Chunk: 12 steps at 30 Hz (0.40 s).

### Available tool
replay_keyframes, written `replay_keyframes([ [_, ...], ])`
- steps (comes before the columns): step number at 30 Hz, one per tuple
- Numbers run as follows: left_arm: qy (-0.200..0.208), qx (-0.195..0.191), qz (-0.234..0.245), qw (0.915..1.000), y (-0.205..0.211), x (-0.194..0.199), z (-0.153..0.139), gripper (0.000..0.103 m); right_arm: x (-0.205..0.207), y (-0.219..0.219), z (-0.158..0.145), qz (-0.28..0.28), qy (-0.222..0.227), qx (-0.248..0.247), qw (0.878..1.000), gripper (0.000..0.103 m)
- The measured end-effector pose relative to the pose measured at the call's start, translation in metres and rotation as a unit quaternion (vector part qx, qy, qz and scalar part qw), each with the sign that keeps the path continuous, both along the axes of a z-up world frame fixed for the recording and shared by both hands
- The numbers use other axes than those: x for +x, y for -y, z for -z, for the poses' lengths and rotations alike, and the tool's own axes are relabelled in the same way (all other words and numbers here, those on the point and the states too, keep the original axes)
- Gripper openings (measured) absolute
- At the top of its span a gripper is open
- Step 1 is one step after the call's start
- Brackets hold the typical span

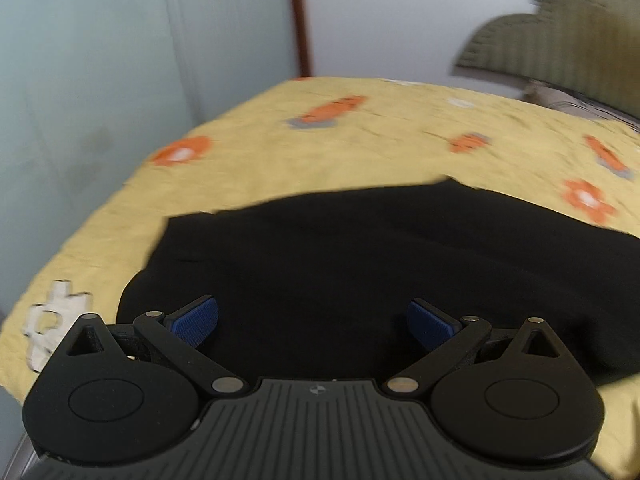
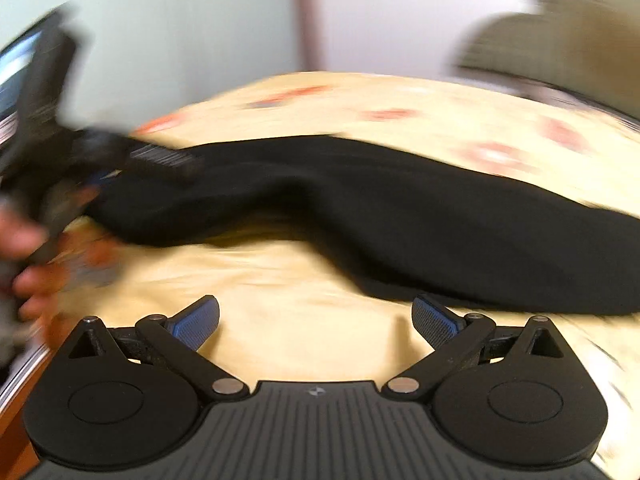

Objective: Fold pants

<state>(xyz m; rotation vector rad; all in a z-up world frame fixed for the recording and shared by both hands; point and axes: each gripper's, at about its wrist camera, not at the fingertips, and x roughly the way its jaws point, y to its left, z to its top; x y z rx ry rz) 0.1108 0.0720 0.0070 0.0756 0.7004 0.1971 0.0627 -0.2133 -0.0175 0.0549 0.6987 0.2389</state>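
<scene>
Both grippers (image 1: 313, 322) (image 2: 316, 322) spread wide, ribbed blue pads (image 1: 196, 320), smooth black pants (image 1: 360, 264), yellow floral sheet (image 1: 380, 140)

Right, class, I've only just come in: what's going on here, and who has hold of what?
A person is working with a two-finger gripper in each hand over black pants that lie on a yellow flowered bedspread. The left gripper hovers open above the pants, holding nothing. The right gripper is also open and empty, over bare bedspread just short of the pants. In the right wrist view the person's hand shows at the left. The pictures are blurred, so how far the folding has got is unclear.
</scene>
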Motion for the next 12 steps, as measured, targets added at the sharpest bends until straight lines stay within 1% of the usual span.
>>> replay_keyframes([
  [2,-0.001,-0.003,0.015,0.9999,0.011,-0.007,0.002,0.103,-0.001,0.013,-0.002,0.045,-0.003,-0.008,0.999,0.103],
  [4,0.001,0.000,0.026,0.9997,0.022,-0.014,0.002,0.103,-0.004,0.022,-0.004,0.072,-0.003,-0.007,0.997,0.103],
  [9,0.010,-0.010,0.039,0.9992,0.029,-0.030,-0.002,0.103,-0.009,0.031,-0.011,0.064,0.000,0.006,0.998,0.103],
  [11,0.019,-0.009,0.037,0.9991,0.029,-0.035,-0.005,0.103,-0.008,0.025,-0.015,0.059,0.004,-0.001,0.998,0.103],
  [12,0.023,-0.005,0.038,0.9990,0.029,-0.036,-0.007,0.103,-0.015,0.019,-0.014,0.056,0.008,-0.004,0.998,0.103],
])
